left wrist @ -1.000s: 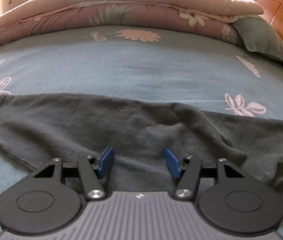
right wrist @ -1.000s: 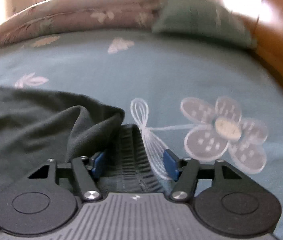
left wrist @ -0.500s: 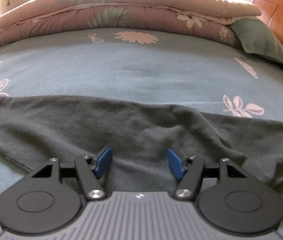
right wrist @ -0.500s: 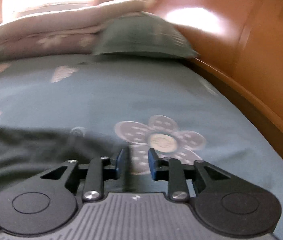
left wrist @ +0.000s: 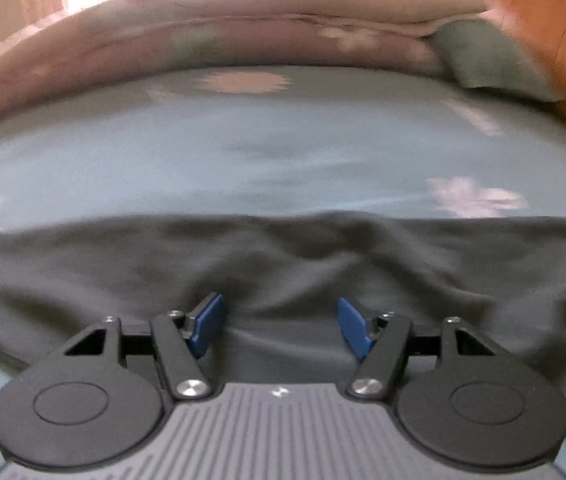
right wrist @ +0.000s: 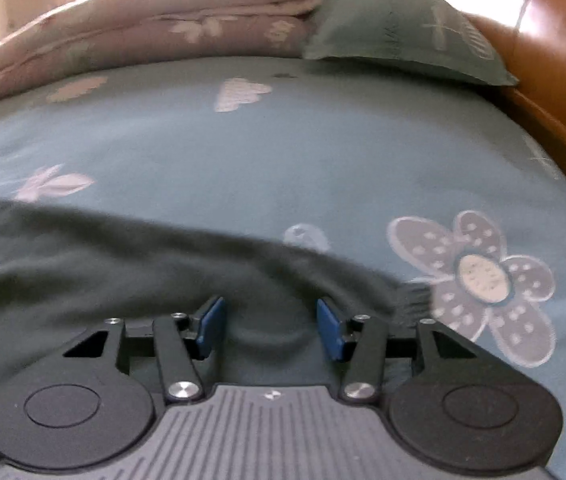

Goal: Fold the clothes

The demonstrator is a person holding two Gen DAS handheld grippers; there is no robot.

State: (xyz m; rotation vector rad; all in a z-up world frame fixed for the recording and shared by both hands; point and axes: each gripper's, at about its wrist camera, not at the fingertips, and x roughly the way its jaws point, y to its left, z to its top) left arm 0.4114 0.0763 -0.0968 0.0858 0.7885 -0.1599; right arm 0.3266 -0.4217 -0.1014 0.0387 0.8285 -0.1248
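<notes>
Dark grey fleece garment (left wrist: 283, 264) lies flat across the blue floral bedspread (left wrist: 283, 152), beneath both my wide-open grippers, left (left wrist: 281, 326) and right (right wrist: 271, 328); neither holds anything, blue fingertips (right wrist: 329, 328) just above the fabric.

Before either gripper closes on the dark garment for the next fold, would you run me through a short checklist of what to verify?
1. Left gripper open: ok, fingers spread wide.
2. Right gripper open: ok, fingers apart.
3. Garment under both grippers: ok, dark cloth fills the gap between each pair of fingers.
4. Cloth actually between the fingers, not just below them: cannot tell, height above the fabric is unclear.
5. Garment lying flat: not ok, wrinkles run across its middle and a small ridge sits between the right fingers.
6. Room on the bedsheet beyond the garment for a fold: ok, bare up to the pillow and quilt.
</notes>
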